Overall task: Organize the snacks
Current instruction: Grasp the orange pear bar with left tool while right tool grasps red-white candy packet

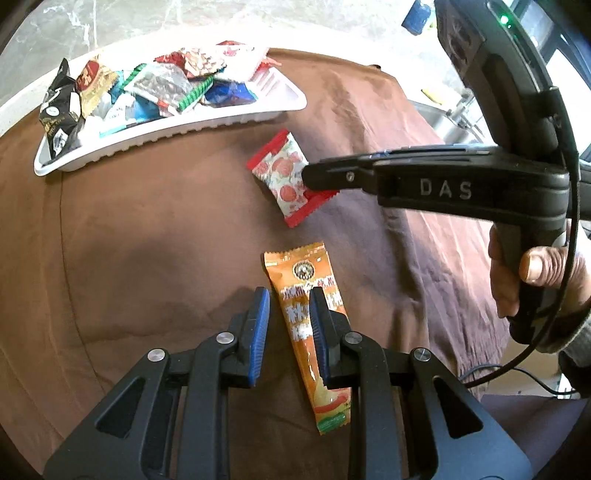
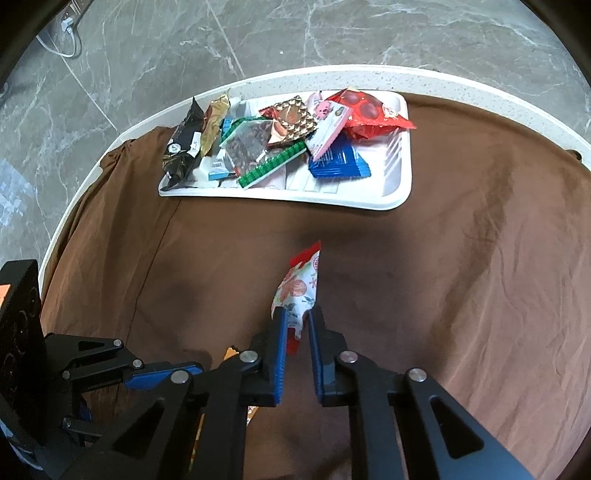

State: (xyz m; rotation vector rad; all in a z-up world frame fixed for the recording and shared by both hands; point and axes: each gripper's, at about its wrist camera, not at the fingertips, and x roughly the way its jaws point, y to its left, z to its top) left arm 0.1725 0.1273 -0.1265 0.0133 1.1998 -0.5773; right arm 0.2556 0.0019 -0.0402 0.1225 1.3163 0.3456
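Nearest the lens, left hand-held gripper [image 1: 289, 295], pointing steeply down, jaws a little apart and low over the cloth. Beyond it, by size:

Grey marble floor [image 2: 332, 33] past the far edge.

Round white counter [image 2: 480, 85], only its rim bare.

Brown cloth [image 2: 443, 277], creased, spread over most of the counter.

White tray [image 2: 295, 197] on the cloth at the far side, ribbed along its wall.

Snacks [image 2: 266, 140] heaped in the tray: black, gold, green-edged, blue, pink and red wrappers overlapping, mostly toward the tray's left and middle as seen from the right wrist, the right end bare.

Right hand-held gripper [image 2: 297, 310], gripped by a hand [image 1: 535, 280], also angled steeply down, jaws clamped on the red packet.

Orange packet [image 1: 306, 280], long and narrow, flat on the cloth, well apart from the tray. Left edge between the left jaws, right jaw over its middle; a strip of cloth visible between the left pad and the packet, so no clamp seen.

Red packet [image 2: 297, 288], white with a fruit print and red ends, near the orange packet and between it and the tray. Pinched at its near end, tipped up on edge in the right wrist view.
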